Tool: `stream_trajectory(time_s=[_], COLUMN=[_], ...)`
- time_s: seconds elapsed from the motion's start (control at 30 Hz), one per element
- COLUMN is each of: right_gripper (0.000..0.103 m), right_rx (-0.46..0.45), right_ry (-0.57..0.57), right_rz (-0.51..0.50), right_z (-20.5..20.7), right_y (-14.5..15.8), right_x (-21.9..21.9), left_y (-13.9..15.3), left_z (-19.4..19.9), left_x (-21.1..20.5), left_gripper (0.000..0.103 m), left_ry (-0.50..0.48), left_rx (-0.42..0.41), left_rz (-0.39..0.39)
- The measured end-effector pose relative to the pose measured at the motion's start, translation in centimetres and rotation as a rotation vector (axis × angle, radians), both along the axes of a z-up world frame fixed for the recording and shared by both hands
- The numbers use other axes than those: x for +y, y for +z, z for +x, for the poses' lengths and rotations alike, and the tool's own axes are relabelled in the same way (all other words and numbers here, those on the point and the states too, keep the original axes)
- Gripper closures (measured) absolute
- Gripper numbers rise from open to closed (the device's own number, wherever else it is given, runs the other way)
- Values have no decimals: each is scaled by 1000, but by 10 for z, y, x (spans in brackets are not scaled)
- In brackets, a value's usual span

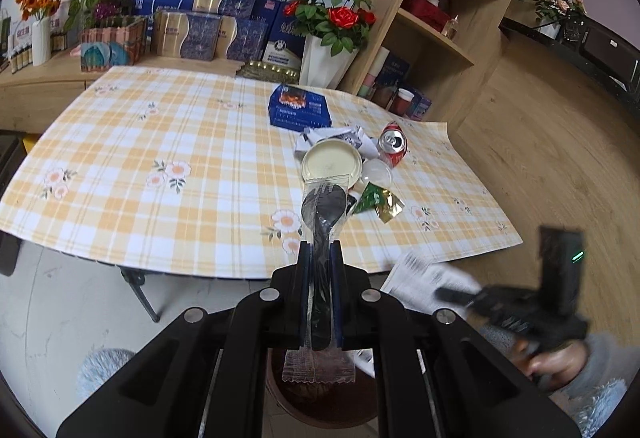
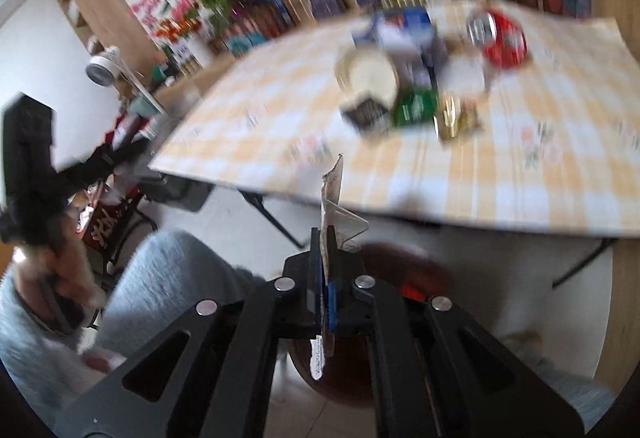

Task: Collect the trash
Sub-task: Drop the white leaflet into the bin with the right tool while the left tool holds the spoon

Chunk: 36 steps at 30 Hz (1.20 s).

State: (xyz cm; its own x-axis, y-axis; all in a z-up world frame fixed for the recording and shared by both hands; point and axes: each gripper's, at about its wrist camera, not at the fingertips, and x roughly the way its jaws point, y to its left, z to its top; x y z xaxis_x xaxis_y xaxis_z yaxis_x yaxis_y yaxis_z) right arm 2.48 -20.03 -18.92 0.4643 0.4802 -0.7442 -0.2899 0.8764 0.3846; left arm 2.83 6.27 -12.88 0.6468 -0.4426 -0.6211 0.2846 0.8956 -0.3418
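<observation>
Trash remains in a cluster at centre right of the desk (image 1: 160,126) in the left wrist view: a round cream lid (image 1: 331,162), crumpled paper (image 1: 340,138), a red can (image 1: 394,144) lying on its side, a clear plastic lid (image 1: 376,172) and a green-and-gold foil wrapper (image 1: 378,200).

We hold two pieces already. The left hand-held gripper (image 1: 320,250) is closed on a black plastic fork sealed in a clear sleeve (image 1: 322,206), gripped at mid-handle, lower centre of the frame. The right hand-held gripper (image 2: 325,238) is closed on a torn paper-and-film scrap (image 2: 334,194), pinched near its lower end. Both hang off the desk edge above a dark round bin (image 1: 320,398) at bottom centre.

We judge all items light. The sleeve film is slippery, so grip through the stiff fork handle. The scrap is limp; pinch it flat. The can is thin-walled and may roll; take it across the body. The right view is motion-blurred, so finer detail there is uncertain.
</observation>
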Motion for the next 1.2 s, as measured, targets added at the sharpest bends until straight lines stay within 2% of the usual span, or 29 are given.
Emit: stream_trajectory(time_s=[0.17,0.27,0.4,0.7,1.2], right_gripper=[97,97,97,97,96], right_rx=[96,162,151,141,171], right_ry=[5,-30,-31,-24,-58], right_rz=[-132,-148,-305,-448,-390], right_z=[5,12,13,21,23], right_y=[-60,-87,-107,-118,-116], right_x=[6,2,11,20,16], left_y=[-5,-8,-13,-18,-18], left_z=[0,2,3,4,5], left_x=[-5,-6,-7,-9,-6], left_gripper=[93,93,93,93,93], left_ry=[-10,-13,-11,-13,-7], left_rx=[15,28,40,56,62], left_rz=[13,6,7,2,-8])
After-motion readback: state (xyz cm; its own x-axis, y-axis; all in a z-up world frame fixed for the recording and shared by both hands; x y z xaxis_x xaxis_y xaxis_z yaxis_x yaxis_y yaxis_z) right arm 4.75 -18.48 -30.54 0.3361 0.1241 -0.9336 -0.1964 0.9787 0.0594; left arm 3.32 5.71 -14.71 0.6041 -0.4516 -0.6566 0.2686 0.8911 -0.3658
